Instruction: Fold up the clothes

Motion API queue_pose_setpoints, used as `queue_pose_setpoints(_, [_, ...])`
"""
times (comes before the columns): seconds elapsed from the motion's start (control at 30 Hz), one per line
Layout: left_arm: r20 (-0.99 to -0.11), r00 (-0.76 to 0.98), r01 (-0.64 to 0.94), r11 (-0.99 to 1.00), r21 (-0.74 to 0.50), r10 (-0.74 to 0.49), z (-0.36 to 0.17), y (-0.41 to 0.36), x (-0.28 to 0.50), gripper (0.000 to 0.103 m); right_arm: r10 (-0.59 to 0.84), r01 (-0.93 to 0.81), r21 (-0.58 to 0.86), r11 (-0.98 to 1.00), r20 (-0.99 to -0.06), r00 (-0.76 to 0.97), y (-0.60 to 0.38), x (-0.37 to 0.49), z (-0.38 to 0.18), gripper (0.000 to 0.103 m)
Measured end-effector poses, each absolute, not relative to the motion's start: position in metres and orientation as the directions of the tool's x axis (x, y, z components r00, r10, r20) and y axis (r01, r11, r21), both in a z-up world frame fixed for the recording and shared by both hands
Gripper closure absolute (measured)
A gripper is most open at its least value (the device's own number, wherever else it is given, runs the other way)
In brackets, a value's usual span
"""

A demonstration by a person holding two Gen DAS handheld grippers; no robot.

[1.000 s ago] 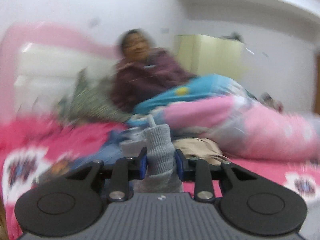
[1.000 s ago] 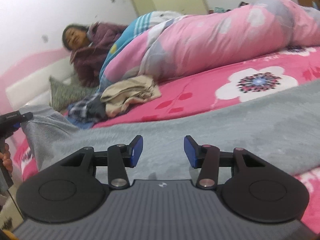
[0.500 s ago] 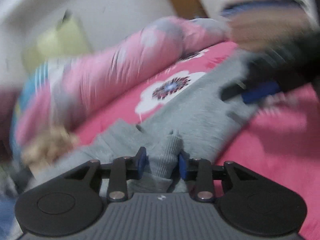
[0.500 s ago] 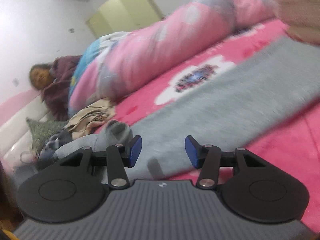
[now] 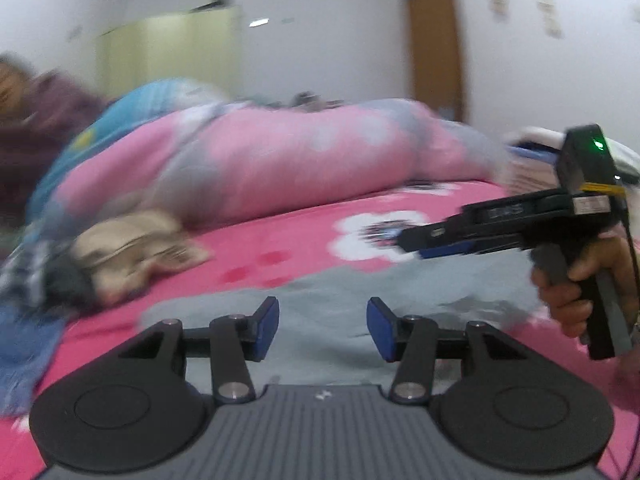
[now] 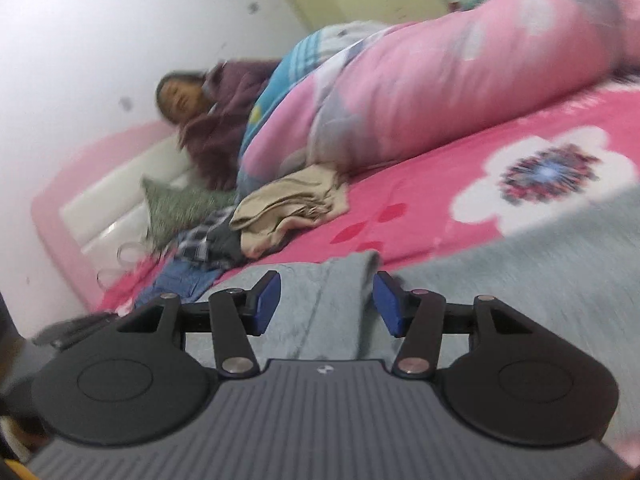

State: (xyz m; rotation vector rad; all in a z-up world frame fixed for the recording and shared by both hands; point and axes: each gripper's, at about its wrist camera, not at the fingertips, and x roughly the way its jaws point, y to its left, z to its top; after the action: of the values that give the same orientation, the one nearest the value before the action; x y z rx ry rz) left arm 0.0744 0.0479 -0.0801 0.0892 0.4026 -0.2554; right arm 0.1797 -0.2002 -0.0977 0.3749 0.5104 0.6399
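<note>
Item: grey garment (image 5: pixel 320 292) — spread on the pink flowered bedspread (image 5: pixel 280 248), one part laid over itself, more folds still due by my reckoning. My left gripper (image 5: pixel 322 322) has just been opening, nothing between its pads. My right gripper (image 6: pixel 326 304) has been opening too, jaws apart astride a grey fold, not pressing. Unsorted: beige clothes (image 6: pixel 288 208), checked pile (image 6: pixel 200 240) — untouched beside the pink quilt (image 6: pixel 440 80)

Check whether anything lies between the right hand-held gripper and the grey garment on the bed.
Nothing visible does. The right hand-held gripper is already over the grey garment, its jaws apart with a folded ridge of the cloth between them. The beige clothes lie farther back, off to the side.
</note>
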Motion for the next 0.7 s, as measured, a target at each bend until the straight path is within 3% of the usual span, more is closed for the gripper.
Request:
queue_pose_setpoints(0.1, [-0.439,0.88,0.177,0.983,-0.049,-0.18,-0.088,0.082,0.086,0.053,0.667,-0.461,0.501,0.732,-0.394,0.632,-0.187,0.219,-0.099,0.048])
queue_pose_setpoints(0.33, [-0.463,0.855,0.178,0.971,-0.158,-0.232,-0.113,0.111,0.089,0.053,0.709,-0.38,0.603,0.702,-0.536,0.459,-0.166,0.289,-0.124,0.042])
queue_pose_setpoints(0.47, [-0.455,0.85,0.182,0.959,-0.218,-0.265,-0.13,0.123,0.086,0.053,0.739,-0.419,0.609,0.674,-0.551,0.387,-0.152,0.295,-0.124,0.04])
queue_pose_setpoints(0.6, [-0.399,0.852,0.202,0.915,-0.35,-0.341,-0.144,0.143,0.08,0.053,0.797,-0.477,0.639,0.603,-0.465,0.385,-0.156,0.294,-0.106,0.041])
queue_pose_setpoints(0.7, [-0.367,0.85,0.21,0.882,-0.421,-0.378,-0.151,0.155,0.083,0.053,0.747,-0.442,0.603,0.664,-0.54,0.387,-0.149,0.301,-0.106,0.041])
